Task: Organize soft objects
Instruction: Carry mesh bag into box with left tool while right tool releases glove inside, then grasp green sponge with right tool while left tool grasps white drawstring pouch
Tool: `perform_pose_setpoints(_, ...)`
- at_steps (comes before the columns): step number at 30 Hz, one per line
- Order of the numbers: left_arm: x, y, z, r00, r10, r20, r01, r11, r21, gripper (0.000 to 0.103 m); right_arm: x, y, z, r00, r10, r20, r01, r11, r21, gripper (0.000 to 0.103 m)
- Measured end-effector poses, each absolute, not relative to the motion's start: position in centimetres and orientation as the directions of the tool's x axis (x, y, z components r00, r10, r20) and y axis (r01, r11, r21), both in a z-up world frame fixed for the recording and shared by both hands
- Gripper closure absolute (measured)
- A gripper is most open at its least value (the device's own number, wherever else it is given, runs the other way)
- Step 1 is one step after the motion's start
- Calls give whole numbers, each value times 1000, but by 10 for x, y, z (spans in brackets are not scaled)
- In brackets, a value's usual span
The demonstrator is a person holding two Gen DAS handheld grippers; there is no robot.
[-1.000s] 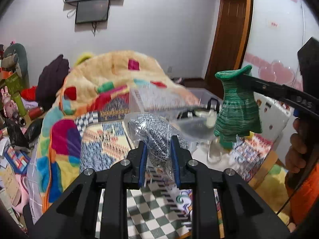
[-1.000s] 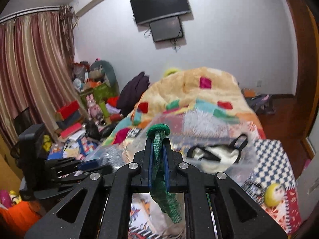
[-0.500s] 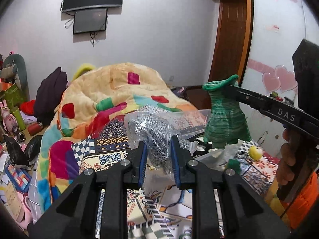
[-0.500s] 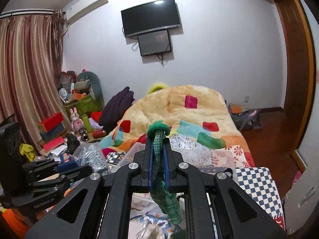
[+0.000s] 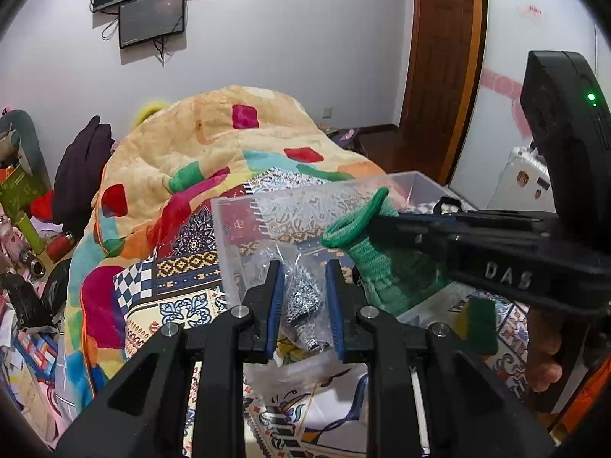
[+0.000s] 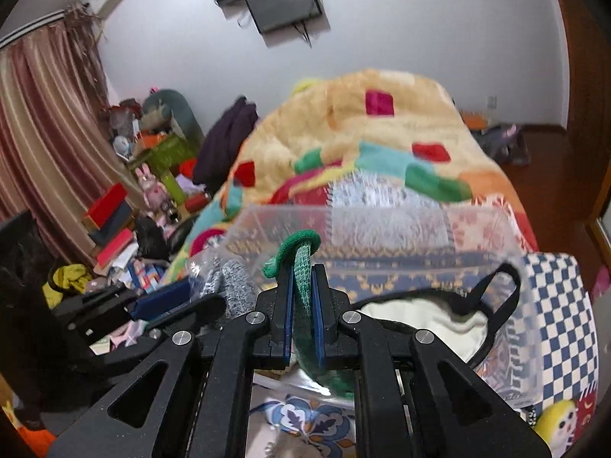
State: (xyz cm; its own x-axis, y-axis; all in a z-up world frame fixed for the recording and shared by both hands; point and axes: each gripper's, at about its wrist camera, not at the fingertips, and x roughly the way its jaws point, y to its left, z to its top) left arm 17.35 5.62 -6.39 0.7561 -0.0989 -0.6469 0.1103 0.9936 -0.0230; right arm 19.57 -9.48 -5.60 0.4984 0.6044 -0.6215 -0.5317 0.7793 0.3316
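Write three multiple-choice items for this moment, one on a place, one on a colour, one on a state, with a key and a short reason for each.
1. Where does the cream pouch with the black strap lie?
A. inside the clear plastic bin
B. on the floor by the curtain
C. on the wall screen

2. What colour is the knitted item in the right gripper?
A. red
B. green
C. white

3. How is the left gripper?
A. wide open and bare
B. out of view
C. shut on a clear bag of grey speckled fabric

Key: A, the pouch sits behind the bin's clear wall; B, green knit between the blue pads; C, the bag sits pinched between the pads.
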Motion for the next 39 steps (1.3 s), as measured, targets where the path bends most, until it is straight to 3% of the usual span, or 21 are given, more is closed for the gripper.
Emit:
perform_pose_setpoints(5,176,51,-73,738,-99,-667,122,992,-12,81,193,-92,-61,504,551,-665,-528,806,267,94)
perform_pose_setpoints(8,172,49,-71,734,-108,-671,134,991,-13,75,190,-92,-57,514,533,-672,-540,810,229,80)
perform_pose_setpoints(10,168,49,-68,731,-121,-671,140,990,-26,62,183,-95,-53,537,514,-669,-541,818,195,62)
perform_pose_setpoints(15,149,49,-54,763,-136,-631,138,989,-46,41,169,-108,-39,607,479,-634,-539,835,115,51)
perform_pose_setpoints(22,122,49,-36,786,-186,-589,148,983,-113,15,142,-135,-17,693,459,-556,-518,853,57,24)
perform_pose_setpoints(25,113,46,-36,784,-200,-588,146,980,-138,8,132,-147,-15,706,454,-544,-507,860,60,21)
perform_pose_setpoints(39,110,12,-108,620,-276,-735,164,961,-223,7,126,-173,-85,585,402,-704,-449,884,132,21)
